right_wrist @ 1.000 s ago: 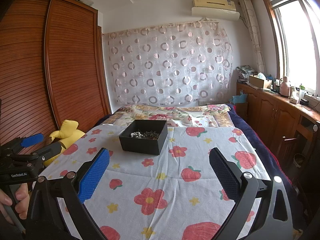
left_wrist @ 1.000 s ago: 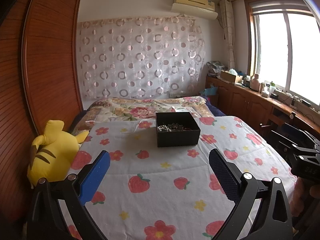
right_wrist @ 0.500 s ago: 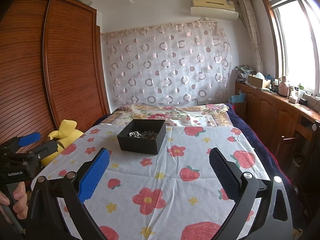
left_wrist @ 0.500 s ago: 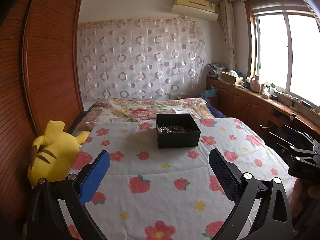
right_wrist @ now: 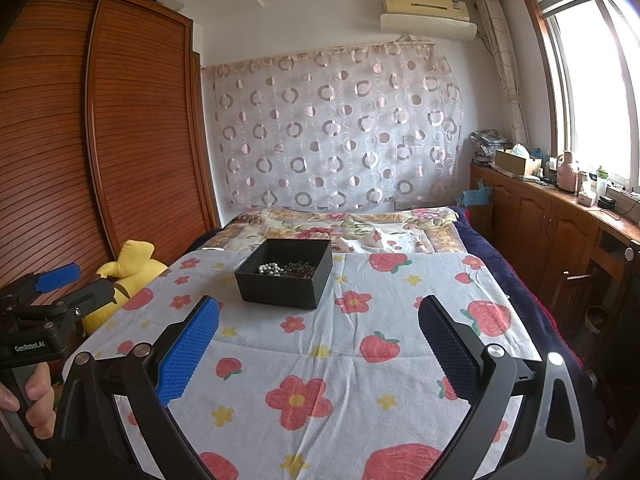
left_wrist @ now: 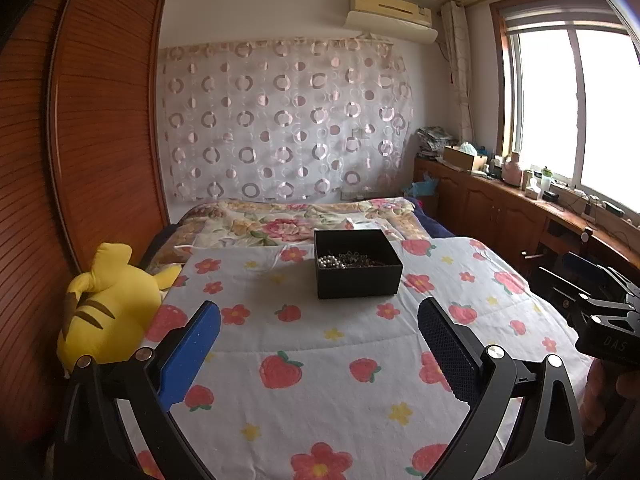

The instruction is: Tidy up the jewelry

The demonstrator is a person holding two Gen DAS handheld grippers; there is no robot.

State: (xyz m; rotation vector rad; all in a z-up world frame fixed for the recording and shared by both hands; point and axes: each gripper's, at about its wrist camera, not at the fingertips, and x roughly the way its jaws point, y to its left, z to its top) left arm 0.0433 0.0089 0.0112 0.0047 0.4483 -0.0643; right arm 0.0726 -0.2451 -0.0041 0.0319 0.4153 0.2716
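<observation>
A black open box (left_wrist: 357, 280) stands on the bed's strawberry-print cover, in the middle ahead of both grippers. It holds a tangle of jewelry (left_wrist: 347, 260), with a pearl strand at its left and darker chains beside it. The box also shows in the right wrist view (right_wrist: 280, 289), with the jewelry (right_wrist: 286, 269) inside. My left gripper (left_wrist: 319, 320) is open and empty, well short of the box. My right gripper (right_wrist: 319, 316) is open and empty, also short of the box and to its right.
A yellow plush toy (left_wrist: 108, 304) lies at the bed's left edge by the wooden wardrobe (left_wrist: 100, 120). A floral quilt (left_wrist: 296, 220) lies behind the box. Wooden cabinets (right_wrist: 556, 232) with clutter run under the window at the right.
Both views have shifted slightly; the box sits a little further left in the right wrist view. Both grippers stay open and empty.
</observation>
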